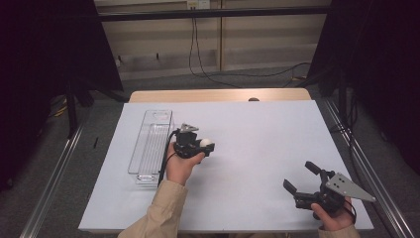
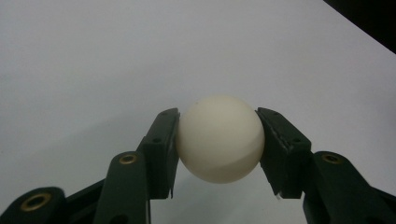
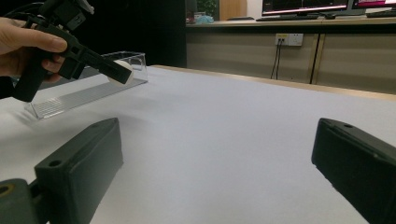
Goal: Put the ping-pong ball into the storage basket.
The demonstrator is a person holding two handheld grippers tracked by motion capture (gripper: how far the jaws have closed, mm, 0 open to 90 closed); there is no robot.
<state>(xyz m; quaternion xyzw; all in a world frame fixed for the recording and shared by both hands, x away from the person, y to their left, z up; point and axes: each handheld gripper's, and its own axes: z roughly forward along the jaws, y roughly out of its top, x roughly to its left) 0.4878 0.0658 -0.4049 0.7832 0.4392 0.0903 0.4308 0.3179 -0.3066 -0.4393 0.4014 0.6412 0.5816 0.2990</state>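
Item 1. Clear tray [image 1: 150, 147]: an oblong, transparent bin with a ribbed floor, laid lengthwise near the left edge of the table [image 1: 257, 129], its far end toward the back edge. No contents are seen in it. Its thin walls are judged easy to knock or slide if struck by a descending tool.

Item 2. Left gripper [image 1: 204, 147]: held in the person's left hand [image 1: 179, 166], just right of the tray, lifted above the white surface. In the left gripper view the jaws are seen closed onto item 3, one pad on each side.

Item 3. White ball [image 2: 219, 138]: smooth, round, pinched at about its widest line between the left jaws, clear of the table, nearer the left edge than the middle. Risk is judged as follows: the contact is small and the surface slick, so a slight slackening or a twist of the hand could let it squirt out; once loose it would be expected to bounce and roll, possibly off an edge. If release into the tray is intended, a drop from height could see it rebound over the low wall.

Item 4. Right gripper [image 1: 301, 179]: held low near the front right corner, jaws spread wide with nothing between them. It is well apart from the ball, so no help in catching a slip is to be expected.
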